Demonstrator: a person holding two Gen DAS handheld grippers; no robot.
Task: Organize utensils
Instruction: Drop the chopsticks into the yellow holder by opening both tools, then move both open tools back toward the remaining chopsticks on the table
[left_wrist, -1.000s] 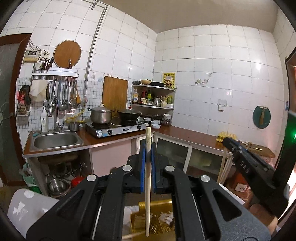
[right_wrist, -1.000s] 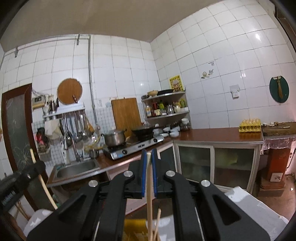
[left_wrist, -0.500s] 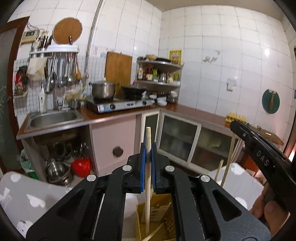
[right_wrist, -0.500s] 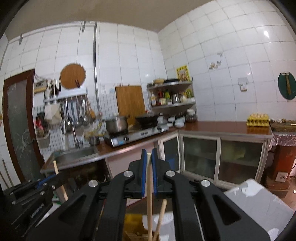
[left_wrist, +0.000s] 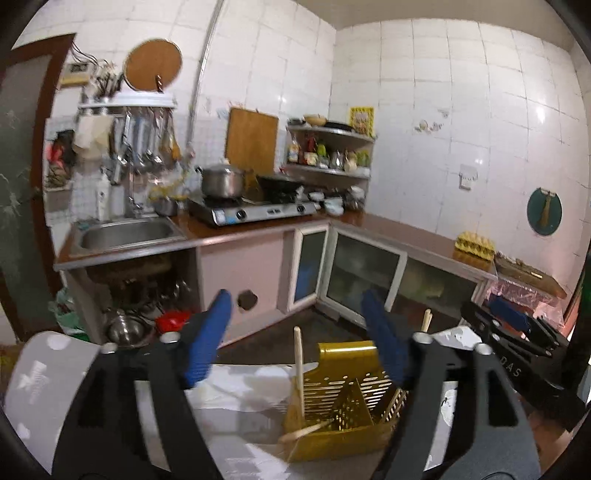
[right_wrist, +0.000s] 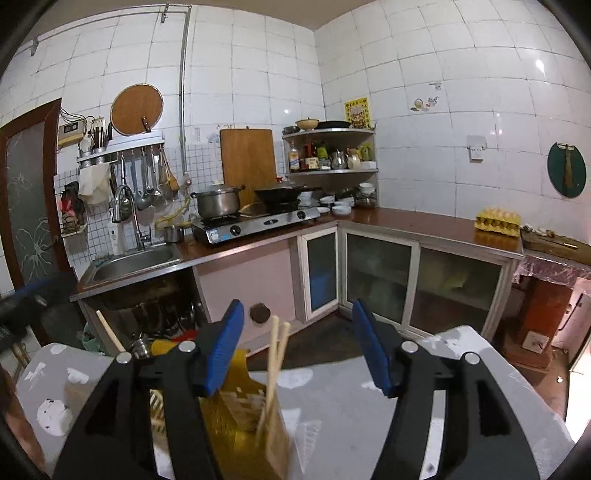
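Note:
A gold perforated utensil holder (left_wrist: 343, 398) stands on the white-patterned table (left_wrist: 236, 391). One wooden chopstick (left_wrist: 298, 369) stands upright in its left part; another tip (left_wrist: 426, 319) shows behind its right side. My left gripper (left_wrist: 301, 339) is open and empty just above the holder. In the right wrist view the holder (right_wrist: 236, 417) sits low and blurred, with two chopsticks (right_wrist: 275, 365) leaning in it and one more chopstick (right_wrist: 110, 332) at the left. My right gripper (right_wrist: 299, 343) is open and empty above them. The right gripper also shows at the right edge of the left wrist view (left_wrist: 517, 332).
Beyond the table is a kitchen counter (right_wrist: 406, 221) with a sink (right_wrist: 136, 262), gas stove (right_wrist: 258, 223) with pots, corner shelf (right_wrist: 332, 151) and egg tray (right_wrist: 498, 219). Glass cabinet doors (right_wrist: 380, 277) run under the counter.
Both grippers were shut on upright chopsticks; now both are open and the chopsticks stand in the gold holder. Both views have tilted down toward the table.

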